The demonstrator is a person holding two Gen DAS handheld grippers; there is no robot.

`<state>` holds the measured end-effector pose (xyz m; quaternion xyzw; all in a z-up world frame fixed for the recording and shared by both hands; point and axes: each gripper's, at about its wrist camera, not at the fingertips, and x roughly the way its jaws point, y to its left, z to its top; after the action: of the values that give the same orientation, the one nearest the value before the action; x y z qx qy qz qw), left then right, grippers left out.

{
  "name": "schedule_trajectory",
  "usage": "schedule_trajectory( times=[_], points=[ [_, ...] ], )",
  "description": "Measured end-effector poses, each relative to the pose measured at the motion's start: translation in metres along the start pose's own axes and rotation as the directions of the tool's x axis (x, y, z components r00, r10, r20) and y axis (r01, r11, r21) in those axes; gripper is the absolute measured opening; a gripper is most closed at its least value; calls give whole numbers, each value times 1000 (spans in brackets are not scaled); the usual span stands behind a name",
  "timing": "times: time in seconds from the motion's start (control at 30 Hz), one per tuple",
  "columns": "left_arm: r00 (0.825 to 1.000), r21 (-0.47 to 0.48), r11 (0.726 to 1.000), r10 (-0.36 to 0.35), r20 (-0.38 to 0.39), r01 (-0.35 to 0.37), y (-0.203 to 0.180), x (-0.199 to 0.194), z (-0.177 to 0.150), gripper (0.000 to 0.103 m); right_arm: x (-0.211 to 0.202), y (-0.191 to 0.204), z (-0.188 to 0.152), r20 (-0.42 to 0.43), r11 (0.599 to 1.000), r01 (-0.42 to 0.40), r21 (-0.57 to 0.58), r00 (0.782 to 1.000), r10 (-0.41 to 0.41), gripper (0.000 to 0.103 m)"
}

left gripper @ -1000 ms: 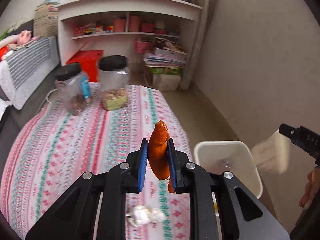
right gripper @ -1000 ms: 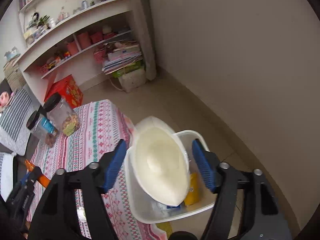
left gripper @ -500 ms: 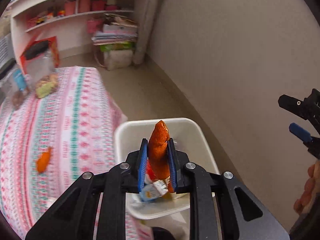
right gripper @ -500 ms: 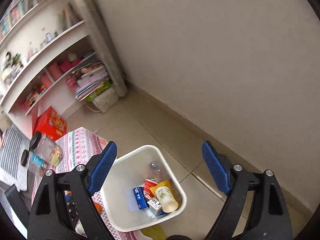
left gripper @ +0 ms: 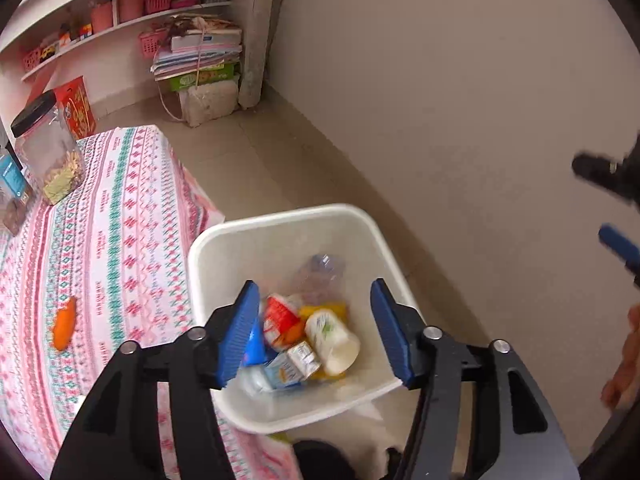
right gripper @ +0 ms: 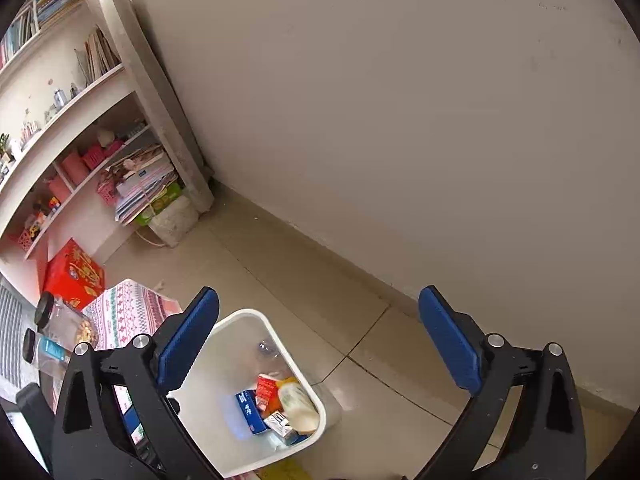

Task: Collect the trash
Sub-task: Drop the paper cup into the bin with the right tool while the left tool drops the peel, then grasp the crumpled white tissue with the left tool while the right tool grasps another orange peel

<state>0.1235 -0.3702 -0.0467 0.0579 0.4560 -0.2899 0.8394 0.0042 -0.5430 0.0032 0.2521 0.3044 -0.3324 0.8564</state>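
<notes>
A white trash bin [left gripper: 280,224] stands on the floor beside the table and holds several pieces of trash: a paper cup [left gripper: 332,340], small cartons and an orange peel [left gripper: 294,334]. My left gripper [left gripper: 314,332] is open and empty right above the bin. Another orange peel [left gripper: 65,323] lies on the patterned tablecloth [left gripper: 120,240]. My right gripper [right gripper: 320,348] is open and empty, higher up and to the right of the bin [right gripper: 240,320]; it also shows at the right edge of the left wrist view [left gripper: 608,200].
Two black-lidded jars [left gripper: 48,144] stand at the table's far end. White shelves [right gripper: 60,128], a red box [right gripper: 72,272] and a stack of papers [left gripper: 200,56] are against the back wall. A plain wall [right gripper: 400,120] runs along the right of the tiled floor.
My left gripper opened and let the orange peel fall into the bin. My right gripper, which let go of the paper cup earlier, moved up and away from the bin.
</notes>
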Motion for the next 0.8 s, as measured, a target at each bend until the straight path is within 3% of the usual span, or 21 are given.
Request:
schedule_trajectory(
  times=[0.2,0.37,0.5,0.63,0.8],
  points=[
    [992,145,985,102,-77,-90,40,-5,-28,69,2,25,-6,-40,997,-42,-70,998,40,96],
    [966,218,969,161,-203,-116,90,-3,-55,75,4,52,-15,-80,989,-91,-114,993,82,96],
    [945,196,969,200,-260,-151,129,-2,-76,77,7,82,-28,-113,975,-108,-193,990,87,96],
    [931,144,980,176,-319,-136,153,6,-91,77,8,111,-38,-128,958,-118,-262,988,87,96],
    [929,135,981,178,-324,-141,163,16,-107,76,13,143,-53,-150,936,-127,-328,985,81,96]
  ],
)
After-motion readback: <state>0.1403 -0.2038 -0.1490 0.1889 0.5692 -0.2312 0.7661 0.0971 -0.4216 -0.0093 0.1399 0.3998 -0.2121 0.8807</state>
